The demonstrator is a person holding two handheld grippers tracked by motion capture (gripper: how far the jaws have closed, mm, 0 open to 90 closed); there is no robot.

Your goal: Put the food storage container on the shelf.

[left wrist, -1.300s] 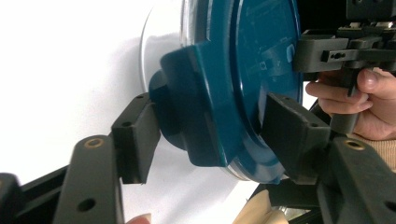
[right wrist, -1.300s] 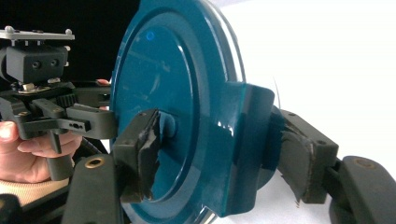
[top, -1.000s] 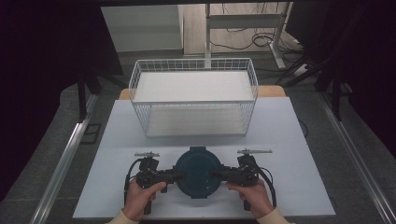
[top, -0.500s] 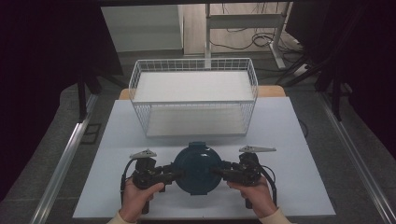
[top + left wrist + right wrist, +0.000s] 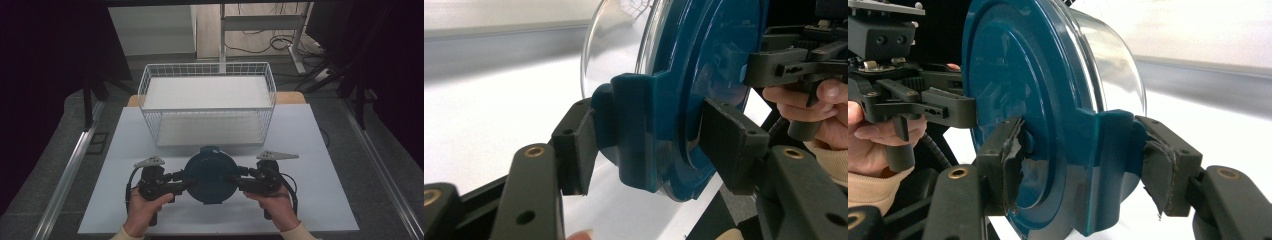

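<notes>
Container (image 5: 210,174), round, teal-lidded, clear-bodied, held near the middle of the tabletop's (image 5: 320,150) near edge, gripped from both sides. In the high view, lid face up toward the camera, a small teal tab at its far rim. Whether raised off the white surface or resting on it, cannot tell.

Left claw (image 5: 181,181) clamped on the container's left side: in the left gripper view, both black jaws pressed against a teal latch tab (image 5: 636,130) at the lid's rim, one jaw on each face, clear bowl wall curving away beyond. Left hand (image 5: 142,210) wrapped round the grip, close to the near edge.

Right claw (image 5: 239,180) clamped on the opposite side: in the right gripper view, worn jaw pads (image 5: 1013,160) closed over another teal tab, lid disc to one side, clear bowl to the other. Right hand (image 5: 277,210) likewise at the near edge.

White wire basket (image 5: 207,102) standing toward the far edge, centred, just beyond the container and apart from it.
</notes>
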